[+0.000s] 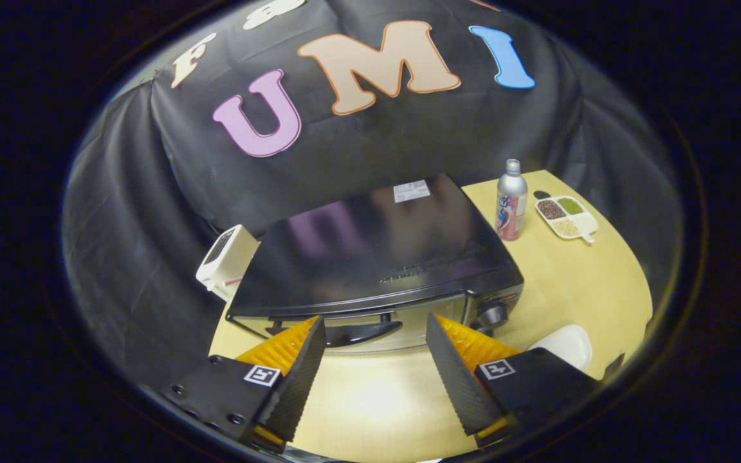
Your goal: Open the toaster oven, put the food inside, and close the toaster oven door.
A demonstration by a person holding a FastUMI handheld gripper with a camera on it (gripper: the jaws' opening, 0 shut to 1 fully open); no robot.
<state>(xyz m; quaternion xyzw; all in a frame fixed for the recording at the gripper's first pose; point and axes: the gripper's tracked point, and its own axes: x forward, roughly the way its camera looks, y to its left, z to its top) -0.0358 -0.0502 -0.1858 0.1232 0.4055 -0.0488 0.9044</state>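
Observation:
A black toaster oven (377,251) with a glossy top sits on the pale wooden table (570,296), seen from above and in front. Its door is shut, and the dark door handle (361,333) runs across the top of the door, just ahead of my fingers. My gripper (375,325) stands open, with the handle showing in the gap beyond the fingertips and nothing held between them. Control knobs (491,316) sit at the oven's right front. A white plate (567,344) lies to the right, partly hidden behind the right finger; what is on it is hidden.
A silver drink bottle (511,202) stands upright behind the oven's right side. Beyond it lies a white divided dish (567,217) of grains and beans. A white boxy device (226,260) leans at the oven's left rear. Black cloth walls close in behind and left.

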